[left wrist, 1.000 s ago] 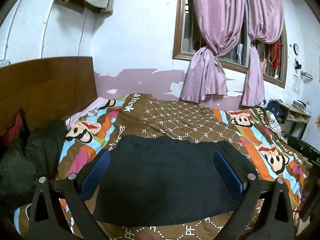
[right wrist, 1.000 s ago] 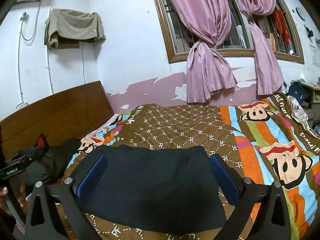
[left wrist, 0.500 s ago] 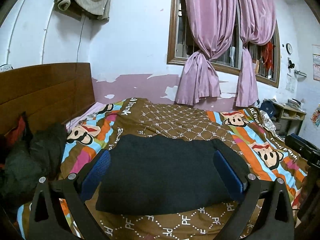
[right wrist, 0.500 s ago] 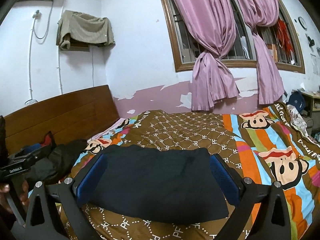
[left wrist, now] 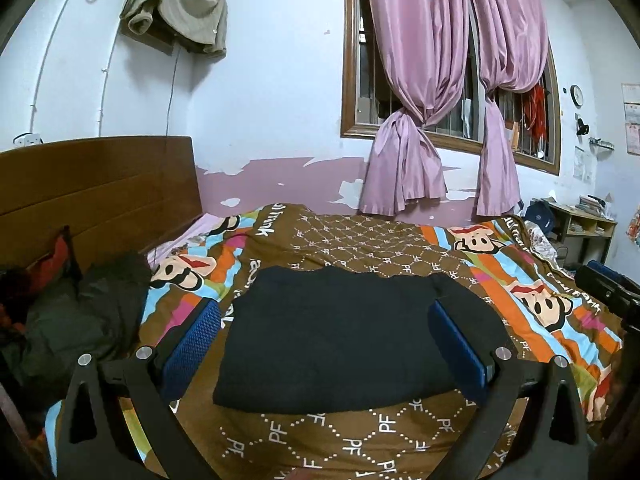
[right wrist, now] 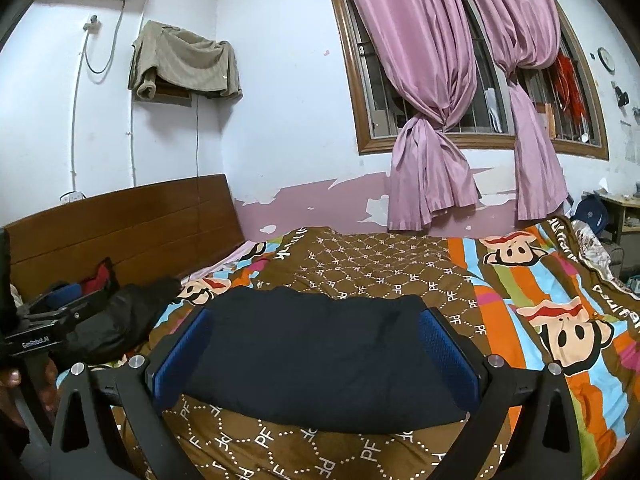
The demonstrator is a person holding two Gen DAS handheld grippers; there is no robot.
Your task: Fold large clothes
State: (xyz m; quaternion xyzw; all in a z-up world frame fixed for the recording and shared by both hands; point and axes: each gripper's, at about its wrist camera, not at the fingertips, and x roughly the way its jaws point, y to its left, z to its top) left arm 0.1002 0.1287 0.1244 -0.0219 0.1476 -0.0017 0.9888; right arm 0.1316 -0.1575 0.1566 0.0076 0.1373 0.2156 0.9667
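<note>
**Item: dark garment, folded; both tools drawn back**

Dark garment (left wrist: pixel 340 336): compact rectangle, near centre of the patterned bedspread (left wrist: pixel 392 248). Over the last second both views have pulled back and up. Left gripper (left wrist: pixel 326 344) and right gripper (right wrist: pixel 316 354): fingers spread wide, holding nothing. Judgement: fold likely complete. Unfolded dark clothes (left wrist: pixel 80 320) heaped left.

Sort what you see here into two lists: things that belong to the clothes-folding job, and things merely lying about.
Part of the job:
- folded dark garment on the bedspread
- left gripper, open
- right gripper, open

Lying about:
- dark clothes pile by the headboard
- beige cloth on the wall
- pink curtains
- wall clock
</note>
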